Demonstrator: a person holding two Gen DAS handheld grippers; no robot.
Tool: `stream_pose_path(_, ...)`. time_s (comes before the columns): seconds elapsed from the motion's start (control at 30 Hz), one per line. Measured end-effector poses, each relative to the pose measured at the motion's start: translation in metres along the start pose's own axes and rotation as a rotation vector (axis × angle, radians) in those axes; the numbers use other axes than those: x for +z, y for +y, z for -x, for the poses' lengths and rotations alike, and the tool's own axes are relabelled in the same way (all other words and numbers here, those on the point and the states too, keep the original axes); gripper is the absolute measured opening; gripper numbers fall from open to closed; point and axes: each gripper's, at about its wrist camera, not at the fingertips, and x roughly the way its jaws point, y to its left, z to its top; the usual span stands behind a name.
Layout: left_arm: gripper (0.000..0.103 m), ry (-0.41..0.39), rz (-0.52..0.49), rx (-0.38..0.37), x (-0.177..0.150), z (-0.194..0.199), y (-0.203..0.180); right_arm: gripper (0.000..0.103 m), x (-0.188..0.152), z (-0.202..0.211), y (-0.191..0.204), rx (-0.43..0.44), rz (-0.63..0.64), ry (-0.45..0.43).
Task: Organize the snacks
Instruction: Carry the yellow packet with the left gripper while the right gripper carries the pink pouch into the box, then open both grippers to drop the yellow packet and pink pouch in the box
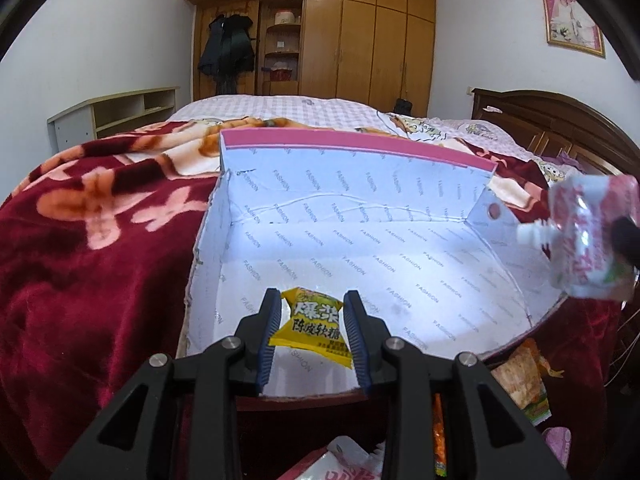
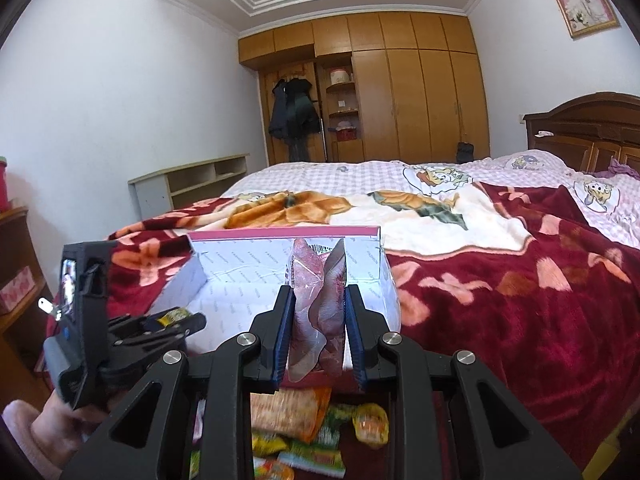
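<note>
1. Risk, left side: the yellow candy packet [image 1: 310,326] is pinched by its crinkled sides only, between the left gripper [image 1: 314,334] pads. It hangs over the near edge of the white box [image 1: 360,248]. Let go too soon and I judge it lands on the box's near wall, or drops into the loose snack pile [image 2: 308,428] on the bed below.
2. Risk, right side: the pink drink pouch [image 2: 318,312] is floppy, folded between the closed jaws of the right gripper [image 2: 320,328]. From the left wrist view it hangs at the box's right end wall, spout pointing inward. A slack fold could slide out; a low pass could catch that wall and shove the light box.
3. Risk, base: the box sits on a soft red blanket [image 1: 100,220], so any knock may tilt it.
4. Pose, left: gripper angled down toward the box floor, jaws clamped narrow on the packet. A hand [image 2: 60,416] in a pink sleeve carries it.
5. Pose, right: nearer level, aimed along the box toward its pink-rimmed far wall.
6. Box interior shows bare in both views.
</note>
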Motion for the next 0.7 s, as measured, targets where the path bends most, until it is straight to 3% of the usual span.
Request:
stream_pose_path(0.1, 0.034, -0.008, 0.001, 0.010, 0.001, -0.002, 0.001, 0.026, 0.004, -0.017, -0.005, 0.023, -0.025, 0.036)
stream_pose_path(0.23, 0.047, -0.009, -0.005, 0.018, 0.000, -0.003, 0.000, 0.026, 0.009, -0.042, -0.012, 0.028, -0.059, 0.079)
stream_pose_path(0.7, 0.049, -0.002, -0.011, 0.026, -0.001, -0.005, 0.000, 0.027, 0.007, -0.108, -0.028, 0.047, -0.126, 0.209)
